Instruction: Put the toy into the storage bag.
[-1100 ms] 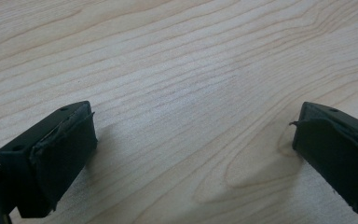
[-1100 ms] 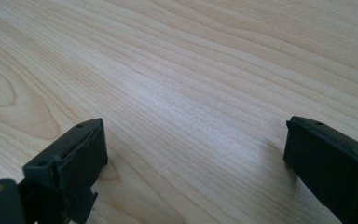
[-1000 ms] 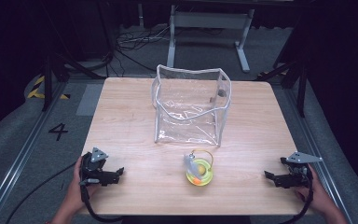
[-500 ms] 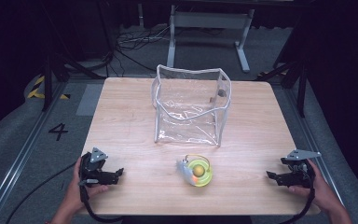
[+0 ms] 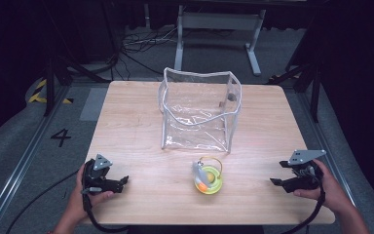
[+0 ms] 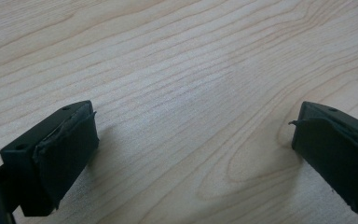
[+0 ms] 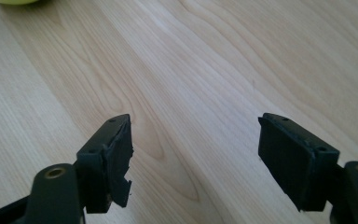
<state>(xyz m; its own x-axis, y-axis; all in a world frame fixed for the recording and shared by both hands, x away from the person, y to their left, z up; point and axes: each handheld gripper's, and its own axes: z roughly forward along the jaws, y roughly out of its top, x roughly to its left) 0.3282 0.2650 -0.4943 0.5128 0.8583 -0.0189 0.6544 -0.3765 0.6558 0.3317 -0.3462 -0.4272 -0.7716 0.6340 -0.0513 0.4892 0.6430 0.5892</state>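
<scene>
The yellow-green toy [image 5: 208, 178] has rolled slightly on the bench [image 5: 136, 122] since before, while my left claw [image 5: 119, 183] and right claw [image 5: 278, 174] gape empty near its front corners.

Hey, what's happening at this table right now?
A person sits at a wooden table with a gripper in each hand. The left gripper and the right gripper rest near the front corners, both open and holding nothing. Between them lies a small yellow-green toy, and behind it stands a clear plastic bag, open at the top. Nothing is being handled.
</scene>
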